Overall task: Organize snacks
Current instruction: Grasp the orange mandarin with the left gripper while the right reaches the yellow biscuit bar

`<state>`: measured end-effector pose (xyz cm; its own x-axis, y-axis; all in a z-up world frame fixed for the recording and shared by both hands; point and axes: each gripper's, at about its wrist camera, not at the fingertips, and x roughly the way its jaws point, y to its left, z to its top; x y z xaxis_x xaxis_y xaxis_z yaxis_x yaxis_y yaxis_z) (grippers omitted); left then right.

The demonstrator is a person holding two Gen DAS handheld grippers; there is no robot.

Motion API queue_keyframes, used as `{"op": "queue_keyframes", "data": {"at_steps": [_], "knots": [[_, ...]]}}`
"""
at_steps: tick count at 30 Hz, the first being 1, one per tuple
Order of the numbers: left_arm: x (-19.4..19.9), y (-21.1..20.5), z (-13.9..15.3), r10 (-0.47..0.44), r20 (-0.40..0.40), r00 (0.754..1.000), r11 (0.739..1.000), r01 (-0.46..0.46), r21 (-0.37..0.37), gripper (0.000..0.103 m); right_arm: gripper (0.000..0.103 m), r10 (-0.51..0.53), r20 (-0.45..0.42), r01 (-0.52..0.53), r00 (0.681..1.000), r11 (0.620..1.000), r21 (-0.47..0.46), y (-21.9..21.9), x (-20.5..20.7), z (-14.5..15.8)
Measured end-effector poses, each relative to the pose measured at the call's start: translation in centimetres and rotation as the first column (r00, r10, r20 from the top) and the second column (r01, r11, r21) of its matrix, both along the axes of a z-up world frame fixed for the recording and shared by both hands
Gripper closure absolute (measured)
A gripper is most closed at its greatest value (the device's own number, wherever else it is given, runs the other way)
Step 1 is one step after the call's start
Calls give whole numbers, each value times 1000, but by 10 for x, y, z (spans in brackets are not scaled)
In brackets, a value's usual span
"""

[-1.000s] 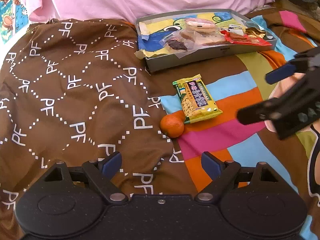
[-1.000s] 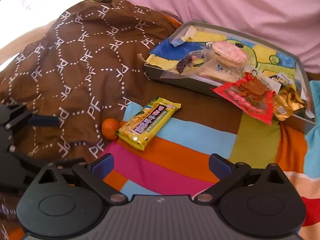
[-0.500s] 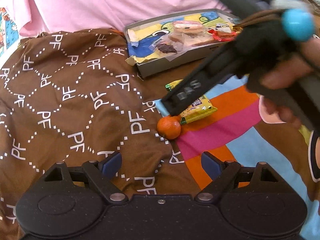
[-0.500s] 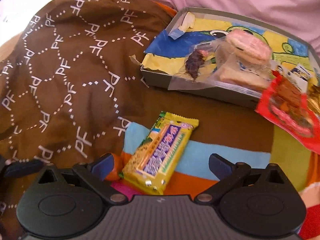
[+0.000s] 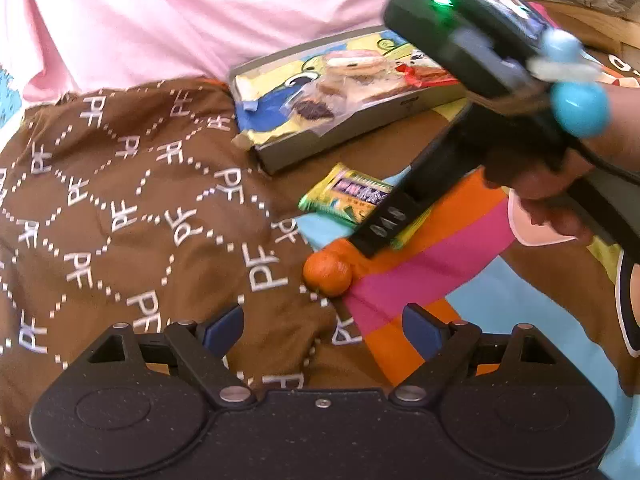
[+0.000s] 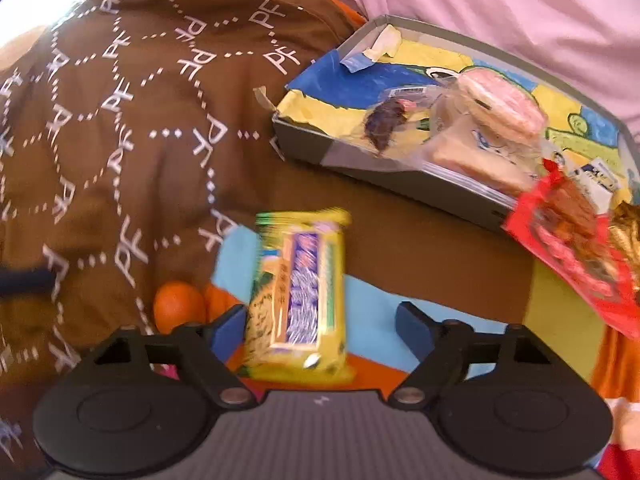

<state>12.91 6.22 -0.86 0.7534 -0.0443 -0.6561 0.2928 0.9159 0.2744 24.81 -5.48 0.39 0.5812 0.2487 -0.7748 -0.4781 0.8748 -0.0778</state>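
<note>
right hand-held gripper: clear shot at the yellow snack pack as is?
Probably yes. The right hand-held gripper is open with the yellow snack pack already lying between its fingers, nothing on top of it. The orange sits just outside the left finger, apart from the pack.

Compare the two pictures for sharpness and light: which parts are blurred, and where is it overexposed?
Right wrist view: the yellow rectangular snack packet and red foil packet are smeared by motion blur, and the top left corner is blown out white. Left wrist view: the small round orange fruit is fairly sharp, while the near right tongs look soft.
</note>
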Motion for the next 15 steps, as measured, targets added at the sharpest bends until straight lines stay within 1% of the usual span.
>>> {"op": "queue_keyframes", "data": {"at_steps": [3, 7, 11, 15], "knots": [[6, -4, 0, -22, 19, 1000, 999, 21, 29, 16, 22, 21, 4, -21, 1000, 1000, -13, -14, -5, -1], [15, -8, -3, -57, 26, 998, 996, 55, 68, 16, 23, 40, -13, -40, 999, 999, -4, -34, -7, -5], [29, -14, -11, -120, -25, 992, 987, 122, 104, 19, 21, 120, 0, -120, 993, 993, -1, -43, -11, -7], [45, -16, -18, -138, -68, 988, 982, 145, 119, 22, 21, 150, 22, -150, 988, 989, 5, -44, -13, -5]]}}
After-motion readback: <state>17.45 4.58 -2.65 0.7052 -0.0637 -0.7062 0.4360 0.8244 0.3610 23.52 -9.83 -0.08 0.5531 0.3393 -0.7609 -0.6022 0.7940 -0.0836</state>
